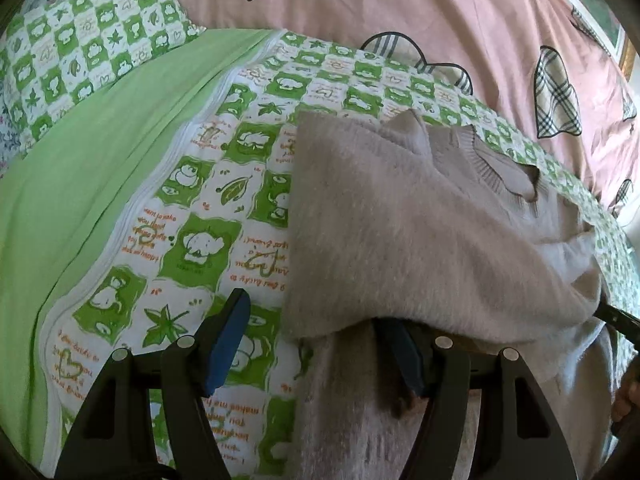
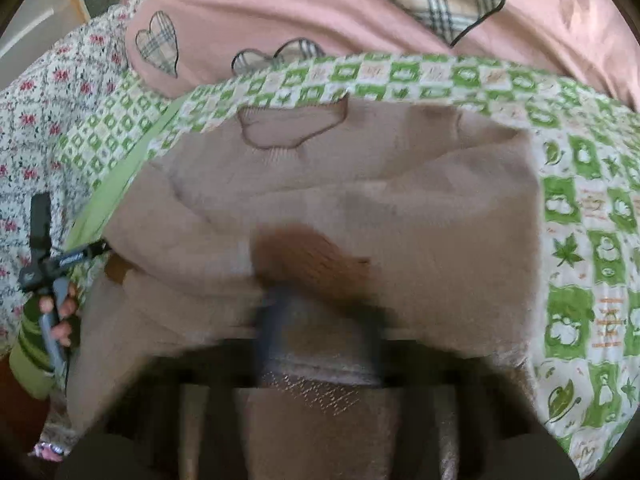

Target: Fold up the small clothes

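1. Bedding fills both views: a green-and-white checked quilt (image 1: 192, 208) printed with cartoon animals and leaves, a plain green sheet (image 1: 80, 184) along its left side, and a pink cover (image 1: 400, 12) with plaid hearts at the far side.
2. On the left, the left gripper (image 1: 316, 344) has its jaws spread wide. The left blue pad is bare over the quilt; the right pad sits under the near edge of the sweater, and nothing is pinched between them.
3. In the middle lies the task's thing, a pale knitted sweater (image 1: 400, 220), spread on the quilt with its ribbed collar (image 1: 504, 176) toward the far side. One side panel looks already turned over the body, so the fold seems begun but not finished; at least the other side and a final halving probably remain.
4. On the right, the right gripper (image 2: 320, 344) is blurred, yet its jaws are pressed together on the sweater's near hem, where a knitted lattice band shows.
5. Orange English phrases are printed on the quilt's white squares, seen upside down; "happy" can be read, the rest is too small. A label on the other tool in the right view is unreadable.
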Demonstrator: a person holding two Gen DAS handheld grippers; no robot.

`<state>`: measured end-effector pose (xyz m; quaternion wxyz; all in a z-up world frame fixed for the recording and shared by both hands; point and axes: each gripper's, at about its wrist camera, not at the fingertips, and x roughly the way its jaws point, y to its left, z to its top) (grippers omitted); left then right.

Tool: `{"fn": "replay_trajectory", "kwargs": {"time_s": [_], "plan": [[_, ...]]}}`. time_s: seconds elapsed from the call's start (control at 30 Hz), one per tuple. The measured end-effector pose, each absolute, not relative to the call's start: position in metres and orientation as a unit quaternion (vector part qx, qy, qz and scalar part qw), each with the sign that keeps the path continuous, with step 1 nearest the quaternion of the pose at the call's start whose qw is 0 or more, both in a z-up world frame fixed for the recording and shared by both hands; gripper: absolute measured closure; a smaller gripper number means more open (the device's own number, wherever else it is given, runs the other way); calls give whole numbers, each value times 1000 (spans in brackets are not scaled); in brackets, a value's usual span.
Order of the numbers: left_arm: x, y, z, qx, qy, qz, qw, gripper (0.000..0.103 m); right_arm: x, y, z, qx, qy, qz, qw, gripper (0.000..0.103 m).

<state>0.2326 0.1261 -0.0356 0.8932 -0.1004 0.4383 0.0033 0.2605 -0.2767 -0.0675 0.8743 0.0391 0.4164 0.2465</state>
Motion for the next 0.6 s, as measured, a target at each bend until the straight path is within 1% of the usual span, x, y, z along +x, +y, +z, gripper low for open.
{"fn": "replay_trajectory", "kwargs": {"time_s": [0.1, 0.2, 0.33, 0.43, 0.53, 0.6], "plan": [[234, 127, -36, -101, 438, 4, 893, 35, 246, -295, -46, 96, 397, 279, 869, 95], [234, 126, -35, -98, 438, 4, 894, 33, 225, -323, -8, 162, 357, 310, 866, 96], [231, 122, -33, -85, 433, 16, 897, 34, 212, -347, 22, 207, 328, 315, 866, 96], [226, 126, -30, -89, 418, 59, 902, 35, 227, -355, 15, 208, 351, 277, 870, 96], [216, 135, -26, -116, 394, 98, 906, 35, 248, -351, -15, 220, 395, 257, 854, 96], [211, 136, -27, -124, 392, 110, 905, 35, 256, -341, -34, 200, 420, 233, 854, 96]]}}
